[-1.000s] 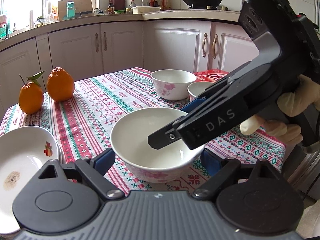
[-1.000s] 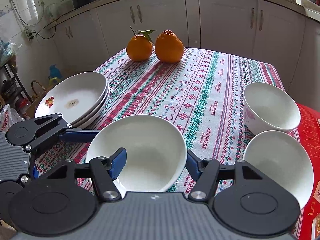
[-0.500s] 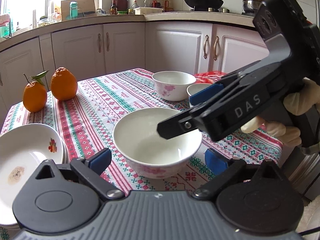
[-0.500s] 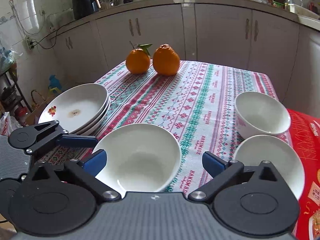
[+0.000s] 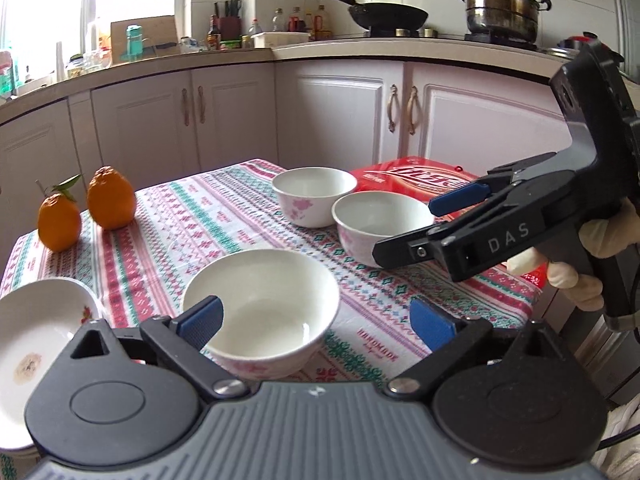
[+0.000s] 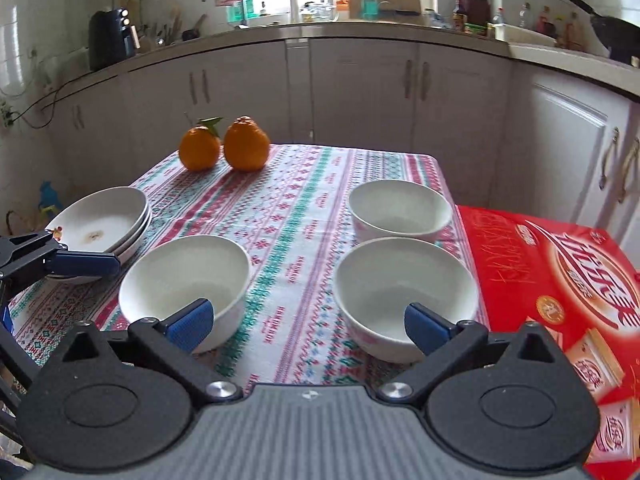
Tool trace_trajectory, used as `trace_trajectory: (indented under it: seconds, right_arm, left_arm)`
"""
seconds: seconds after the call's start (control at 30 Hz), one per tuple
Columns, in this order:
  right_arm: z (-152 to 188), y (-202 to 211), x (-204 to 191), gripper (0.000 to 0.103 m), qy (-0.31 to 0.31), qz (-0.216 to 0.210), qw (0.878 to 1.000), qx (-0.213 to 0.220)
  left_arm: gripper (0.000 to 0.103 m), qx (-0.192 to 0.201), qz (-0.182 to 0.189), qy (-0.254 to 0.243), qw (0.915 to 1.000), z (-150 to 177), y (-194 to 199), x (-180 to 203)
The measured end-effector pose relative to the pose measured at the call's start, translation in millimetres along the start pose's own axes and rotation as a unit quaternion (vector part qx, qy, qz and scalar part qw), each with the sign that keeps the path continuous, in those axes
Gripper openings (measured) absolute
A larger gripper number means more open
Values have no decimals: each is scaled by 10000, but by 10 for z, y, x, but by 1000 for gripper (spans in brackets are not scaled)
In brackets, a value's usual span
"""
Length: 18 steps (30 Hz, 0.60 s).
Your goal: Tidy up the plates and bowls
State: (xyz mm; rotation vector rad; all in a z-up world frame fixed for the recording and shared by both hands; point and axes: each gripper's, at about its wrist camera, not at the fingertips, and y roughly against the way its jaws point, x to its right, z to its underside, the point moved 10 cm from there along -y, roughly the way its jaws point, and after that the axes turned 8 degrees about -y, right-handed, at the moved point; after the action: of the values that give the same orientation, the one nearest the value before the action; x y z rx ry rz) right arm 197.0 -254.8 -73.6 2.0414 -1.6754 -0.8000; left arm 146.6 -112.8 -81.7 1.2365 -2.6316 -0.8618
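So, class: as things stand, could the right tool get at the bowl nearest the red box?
Probably yes. The right tool is open and empty, and that bowl sits just ahead of it on its right side, upright with nothing inside. The left tool is off by the plates.

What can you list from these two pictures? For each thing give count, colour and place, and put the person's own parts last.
bowls: three, white with pink flowers, on the tablecloth; one alone near the plates, two close together by the red box
plates: one stack, white, at the table's left edge; exact count unclear
oranges: two, orange, far end of the table
tablecloth: one, red, green and white pattern
box: one, red, right of the table
wok: one, black, on the stove
pot: one, steel, on the stove
left gripper: black, blue pads, open
right gripper: same, open
hand: one, gloved
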Motion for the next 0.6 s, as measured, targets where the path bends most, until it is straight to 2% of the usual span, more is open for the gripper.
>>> trace_trajectory:
  seconds: [0.23, 0.4, 0.6]
  right_arm:
    - [-13, 75, 313, 103, -160, 202, 9996, 90]
    - [11, 33, 612, 103, -218, 491, 9985, 102]
    - [55, 8, 955, 103, -538, 373, 9978, 99]
  left_arm:
    - [100, 30, 200, -278, 9994, -213, -210, 240]
    - [100, 56, 539, -445, 9975, -378, -326, 378]
    - [100, -64, 664, -868, 9940, -518, -459, 415]
